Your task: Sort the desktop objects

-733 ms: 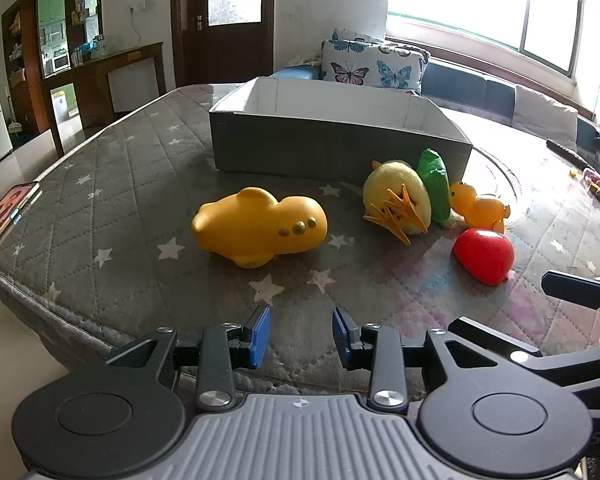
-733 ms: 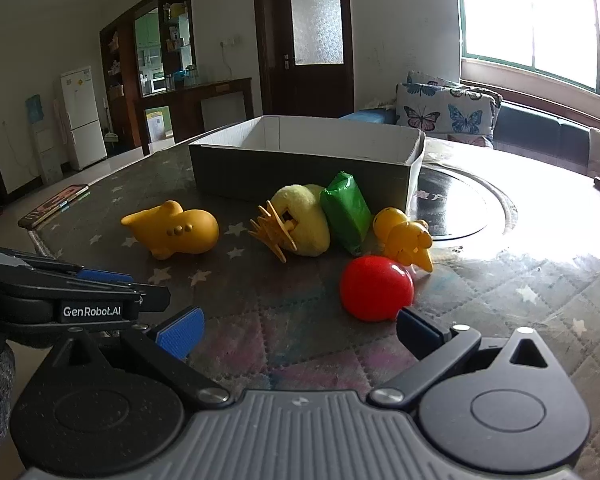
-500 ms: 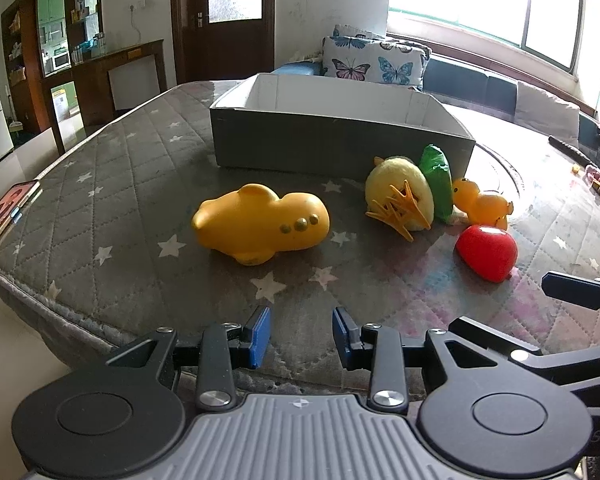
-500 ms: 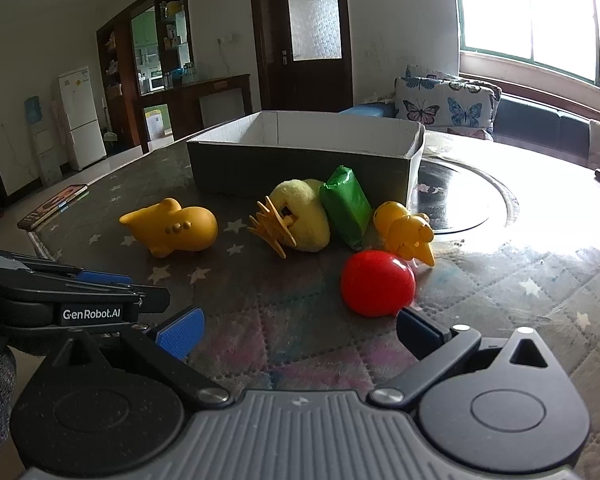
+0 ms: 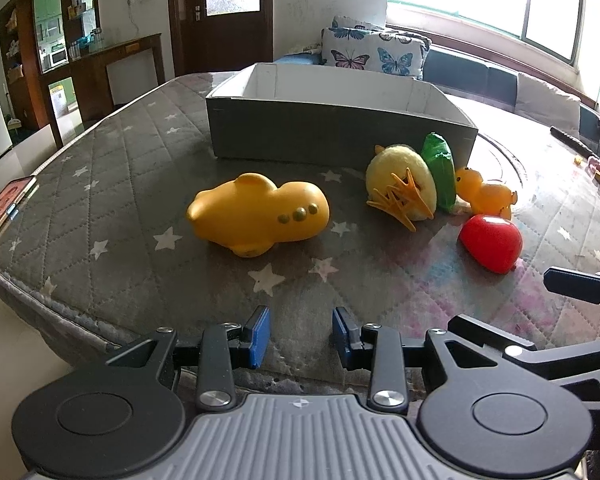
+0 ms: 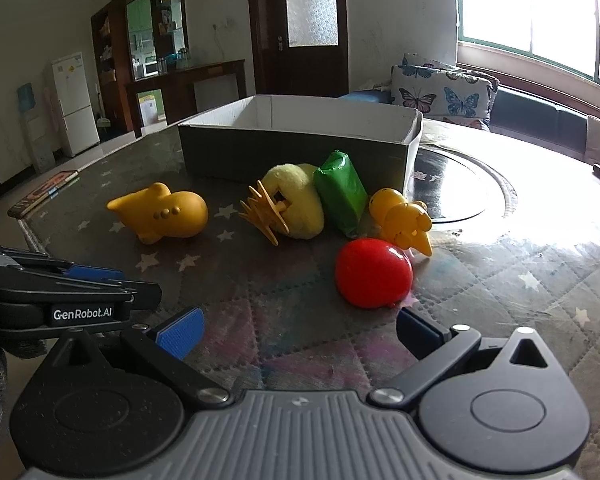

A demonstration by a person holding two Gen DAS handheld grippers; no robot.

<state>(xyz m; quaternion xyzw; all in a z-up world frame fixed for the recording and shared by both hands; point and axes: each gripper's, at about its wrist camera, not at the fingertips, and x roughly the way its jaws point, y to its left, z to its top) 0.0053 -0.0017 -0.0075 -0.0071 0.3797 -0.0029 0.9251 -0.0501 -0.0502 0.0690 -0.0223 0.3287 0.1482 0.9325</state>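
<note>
On the star-quilted table lie a yellow submarine toy (image 5: 258,213) (image 6: 160,213), a pale yellow plush with an orange spiky piece (image 5: 402,188) (image 6: 296,200), a green packet (image 5: 440,170) (image 6: 340,192), a small orange duck (image 5: 484,194) (image 6: 402,218) and a red ball (image 5: 492,242) (image 6: 374,274). Behind them stands a grey open box (image 5: 340,120) (image 6: 300,142). My left gripper (image 5: 300,336) hovers near the table's front edge, open with a narrow empty gap, short of the submarine. My right gripper (image 6: 300,330) is wide open just before the red ball, holding nothing.
A book (image 5: 6,208) (image 6: 44,194) lies at the table's left corner. A dark round plate (image 6: 460,188) sits right of the box. A sofa with butterfly cushions (image 5: 376,52) stands behind. The left gripper's body (image 6: 60,300) shows at the right view's left edge.
Both grippers have crept slightly closer to the toys, which sit a little lower and larger in both views. Jaw openings look unchanged.
</note>
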